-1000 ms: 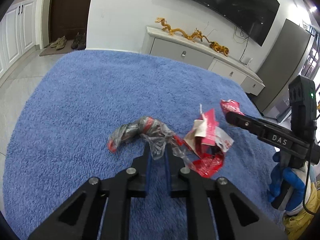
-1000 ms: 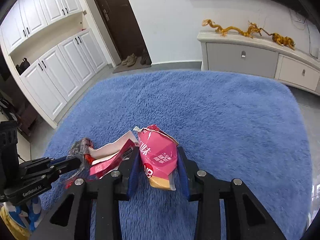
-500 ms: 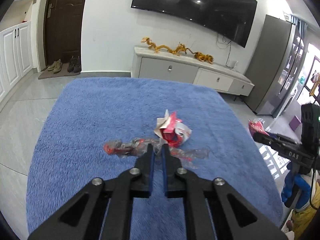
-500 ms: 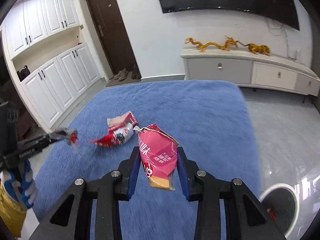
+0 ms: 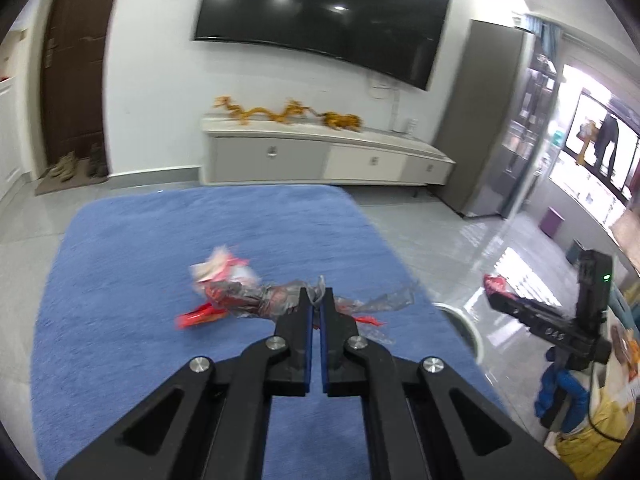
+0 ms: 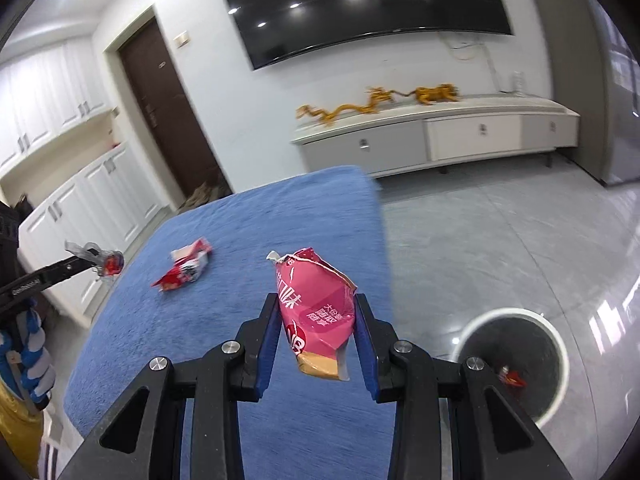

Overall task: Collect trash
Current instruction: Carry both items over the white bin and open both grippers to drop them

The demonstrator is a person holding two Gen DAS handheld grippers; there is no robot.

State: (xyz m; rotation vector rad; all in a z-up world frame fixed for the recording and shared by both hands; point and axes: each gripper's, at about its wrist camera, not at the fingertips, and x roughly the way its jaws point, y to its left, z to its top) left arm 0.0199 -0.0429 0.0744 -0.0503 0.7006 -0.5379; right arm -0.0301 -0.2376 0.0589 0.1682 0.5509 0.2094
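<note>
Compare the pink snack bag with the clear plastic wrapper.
The pink snack bag is opaque and printed; the clear plastic wrapper is see-through and twisted. The bag is in the right tongs, the wrapper in the left tongs. Both are lifted off the blue rug.

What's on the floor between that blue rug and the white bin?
Nothing: in the right wrist view only bare glossy grey floor separates the blue rug from the white bin.
</note>
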